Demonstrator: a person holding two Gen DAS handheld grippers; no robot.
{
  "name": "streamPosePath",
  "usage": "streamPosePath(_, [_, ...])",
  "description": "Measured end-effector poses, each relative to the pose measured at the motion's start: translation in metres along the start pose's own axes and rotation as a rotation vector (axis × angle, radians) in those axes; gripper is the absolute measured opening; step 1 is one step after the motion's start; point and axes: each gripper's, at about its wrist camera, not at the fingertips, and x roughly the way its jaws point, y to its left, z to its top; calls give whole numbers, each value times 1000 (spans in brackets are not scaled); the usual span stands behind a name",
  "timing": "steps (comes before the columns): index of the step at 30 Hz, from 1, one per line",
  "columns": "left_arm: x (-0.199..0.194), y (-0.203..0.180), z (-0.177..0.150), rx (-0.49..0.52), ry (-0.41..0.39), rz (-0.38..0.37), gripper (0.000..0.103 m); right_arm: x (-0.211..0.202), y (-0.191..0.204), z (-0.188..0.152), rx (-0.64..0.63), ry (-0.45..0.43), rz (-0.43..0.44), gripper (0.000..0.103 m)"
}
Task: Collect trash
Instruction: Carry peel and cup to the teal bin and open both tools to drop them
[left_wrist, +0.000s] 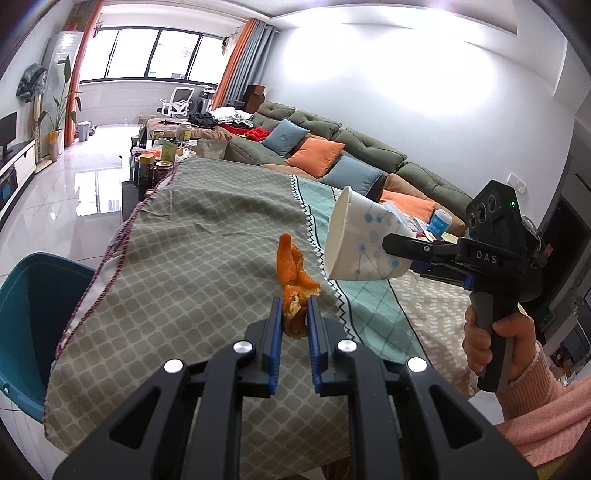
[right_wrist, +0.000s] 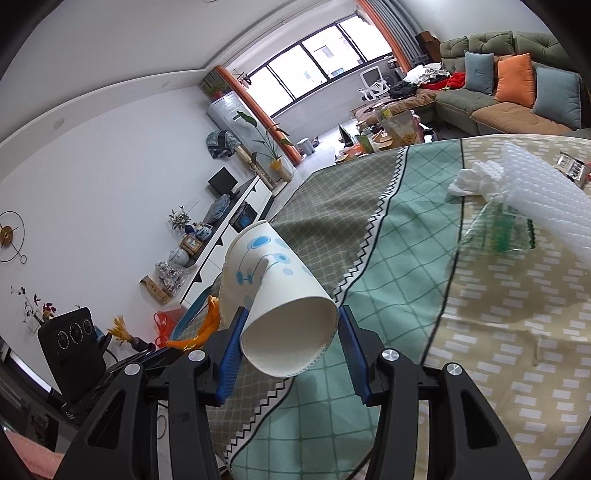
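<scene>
Over tablecloth (left_wrist: 192, 236), left tongs (left_wrist: 295, 314) pinch orange peel (left_wrist: 295, 273); right tongs (right_wrist: 291, 332) clamp empty paper cup (right_wrist: 273, 280).

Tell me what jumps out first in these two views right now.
Both grippers are loaded: the left gripper pinches an orange peel above the patterned tablecloth, while the right gripper holds a crushed paper cup sideways. A blue bin waits off the table's left edge; white tissue and bubble wrap lie uncollected.

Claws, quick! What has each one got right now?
Left claw: shut on the orange peel.
Right claw: shut on the paper cup, held above the table.
</scene>
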Motion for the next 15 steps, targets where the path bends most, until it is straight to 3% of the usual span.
streamPosePath(15, [-20,14,-2,-27,-22,30,14,19,16,-1,-26,26,29,49])
